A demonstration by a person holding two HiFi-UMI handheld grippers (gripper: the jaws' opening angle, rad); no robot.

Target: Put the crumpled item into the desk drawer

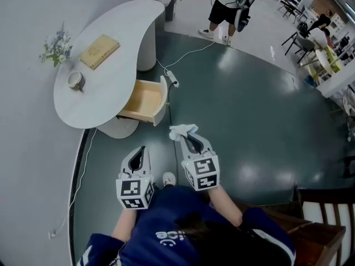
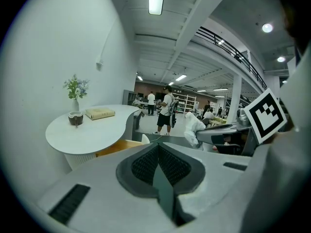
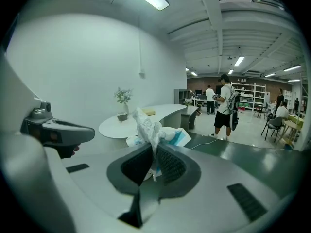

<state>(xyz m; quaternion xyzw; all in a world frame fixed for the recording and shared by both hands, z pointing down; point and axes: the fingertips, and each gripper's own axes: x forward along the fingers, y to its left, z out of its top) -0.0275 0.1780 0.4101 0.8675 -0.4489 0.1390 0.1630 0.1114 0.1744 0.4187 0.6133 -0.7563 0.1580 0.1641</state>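
Observation:
A white curved desk point(image 1: 105, 76) stands by the wall, and its wooden drawer point(image 1: 145, 101) is pulled out open toward the floor. My right gripper point(image 1: 189, 136) is shut on a crumpled white item with some blue point(image 1: 182, 130), held in the air just short of the drawer's front. The right gripper view shows the crumpled item point(image 3: 150, 130) pinched between the jaws, with the desk point(image 3: 146, 118) behind it. My left gripper point(image 1: 138, 151) is shut with nothing in it, lower left of the drawer. In the left gripper view the desk point(image 2: 92, 130) and the crumpled item point(image 2: 192, 127) show ahead.
On the desk lie a tan book point(image 1: 100, 51), a small cup point(image 1: 75, 80) and a flower vase point(image 1: 56, 47). A white cable with a power strip point(image 1: 172, 77) runs over the dark floor. A person point(image 1: 230, 10) stands beyond. A wooden chair point(image 1: 316, 215) is at the lower right.

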